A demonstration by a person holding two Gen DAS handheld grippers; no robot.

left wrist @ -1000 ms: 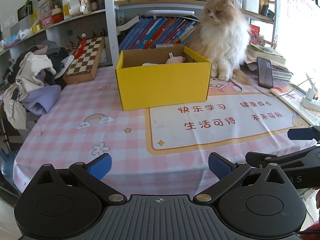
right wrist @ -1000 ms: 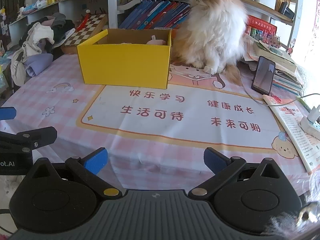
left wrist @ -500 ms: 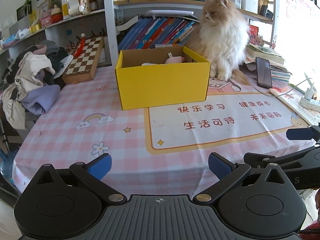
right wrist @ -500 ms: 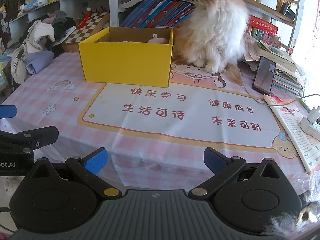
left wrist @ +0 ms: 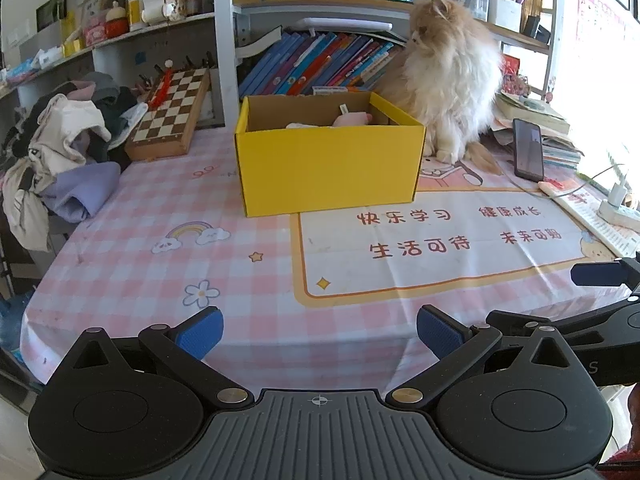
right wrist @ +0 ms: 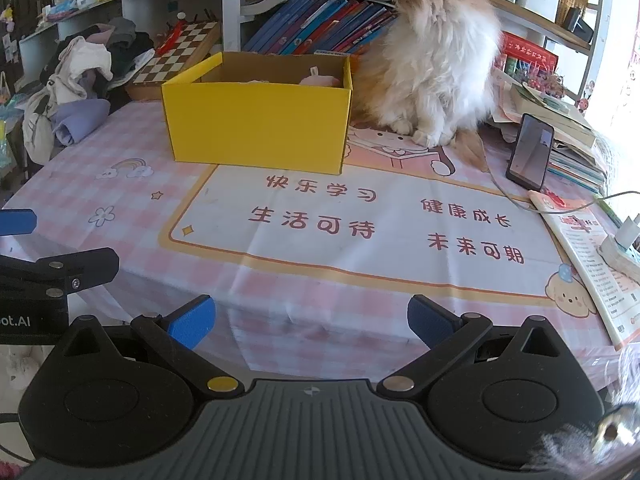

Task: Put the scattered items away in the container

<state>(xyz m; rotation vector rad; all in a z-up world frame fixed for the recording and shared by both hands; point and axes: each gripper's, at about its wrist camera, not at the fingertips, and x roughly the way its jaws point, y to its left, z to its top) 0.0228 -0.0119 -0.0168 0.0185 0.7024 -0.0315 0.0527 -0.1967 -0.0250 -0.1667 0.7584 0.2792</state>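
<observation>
You face a surface [left wrist: 120, 248] under a pink checked cloth with a white printed panel. Behind it stand shelves [left wrist: 320, 0] with a slanted row of books [left wrist: 316, 64], jars and a small screen. A chessboard [left wrist: 172, 112] leans at the left beside a heap of clothes [left wrist: 60, 152]. Bright daylight floods in from your right, washing out that edge.
</observation>
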